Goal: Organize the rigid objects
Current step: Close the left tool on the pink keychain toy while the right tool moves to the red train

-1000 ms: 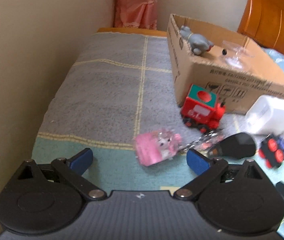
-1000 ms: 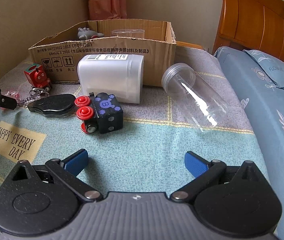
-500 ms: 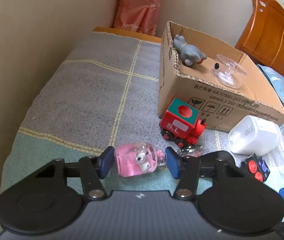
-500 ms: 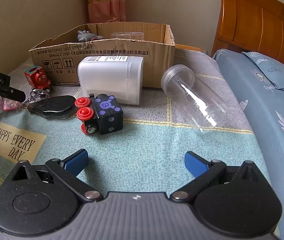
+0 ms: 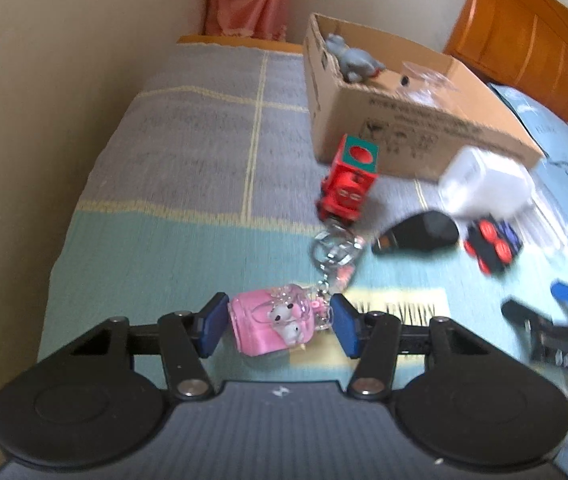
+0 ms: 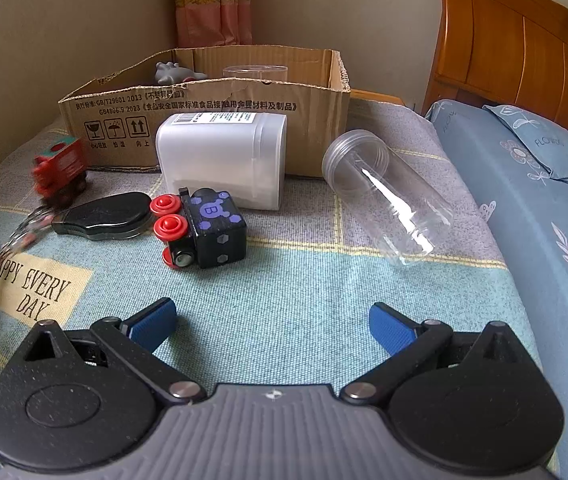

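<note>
My left gripper (image 5: 279, 326) is shut on a pink keychain charm (image 5: 275, 326); its chain and rings (image 5: 334, 248) trail toward a red toy train (image 5: 348, 180). The cardboard box (image 5: 404, 136) stands beyond, holding a grey toy (image 5: 354, 58) and a clear cup. My right gripper (image 6: 269, 326) is open and empty above the blanket. In front of it lie a black toy block with red wheels (image 6: 201, 228), a black case (image 6: 103, 216), a white container (image 6: 223, 160) and a clear jar (image 6: 388, 196) on its side. The box (image 6: 203, 108) stands behind them.
A wall runs along the left edge of the bed. A wooden headboard (image 6: 516, 40) and blue pillows (image 6: 524, 152) are at the right. The blanket patch reading "HAPPY EVERY DAY" (image 6: 31, 284) lies at front left.
My left gripper closed on the pink charm and pulled it back toward the front of the bed, dragging the chain. The red train has turned. The right gripper has stayed put.
</note>
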The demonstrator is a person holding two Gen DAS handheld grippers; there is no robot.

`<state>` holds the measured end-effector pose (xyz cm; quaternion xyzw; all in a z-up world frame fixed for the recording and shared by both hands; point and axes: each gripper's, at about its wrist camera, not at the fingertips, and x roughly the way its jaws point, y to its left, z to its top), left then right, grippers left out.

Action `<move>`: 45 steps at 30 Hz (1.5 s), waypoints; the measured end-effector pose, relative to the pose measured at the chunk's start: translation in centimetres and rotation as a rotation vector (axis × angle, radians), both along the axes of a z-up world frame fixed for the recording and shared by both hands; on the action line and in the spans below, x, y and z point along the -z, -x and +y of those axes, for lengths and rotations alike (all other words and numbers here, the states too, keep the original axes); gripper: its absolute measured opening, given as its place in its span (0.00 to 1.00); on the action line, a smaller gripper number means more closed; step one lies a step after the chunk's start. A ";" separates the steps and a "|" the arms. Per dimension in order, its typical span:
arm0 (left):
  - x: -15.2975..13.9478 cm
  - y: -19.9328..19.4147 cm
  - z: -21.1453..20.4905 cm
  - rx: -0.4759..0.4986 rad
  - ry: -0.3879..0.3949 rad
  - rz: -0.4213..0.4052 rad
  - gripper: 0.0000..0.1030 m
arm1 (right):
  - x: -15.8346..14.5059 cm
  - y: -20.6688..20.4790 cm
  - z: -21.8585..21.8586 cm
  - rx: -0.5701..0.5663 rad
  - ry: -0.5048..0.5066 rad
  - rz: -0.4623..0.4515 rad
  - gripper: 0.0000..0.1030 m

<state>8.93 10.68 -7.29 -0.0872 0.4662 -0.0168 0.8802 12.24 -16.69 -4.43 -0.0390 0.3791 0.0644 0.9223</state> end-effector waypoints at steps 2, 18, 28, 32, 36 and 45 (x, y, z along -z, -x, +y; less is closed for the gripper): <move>-0.1 0.9 0.1 0.020 -0.009 0.005 0.53 | 0.0 0.0 0.0 0.000 0.000 0.000 1.00; -0.1 2.5 0.3 -0.026 -0.037 -0.001 0.53 | -0.3 0.3 0.8 -0.069 0.012 0.048 1.00; -0.3 3.3 1.2 0.069 -0.085 -0.024 0.53 | -0.7 1.2 3.7 -0.325 0.025 0.075 1.00; -0.3 3.5 1.6 0.056 -0.094 -0.035 0.55 | -1.4 1.5 6.1 -0.471 0.065 0.045 1.00; 0.0 3.5 1.9 0.015 -0.077 -0.034 0.58 | -2.8 1.1 8.5 -0.602 0.071 -0.010 0.99; -0.1 3.7 2.9 -0.008 -0.005 -0.046 0.50 | -4.4 -2.6 13.0 -0.794 0.062 -0.071 0.87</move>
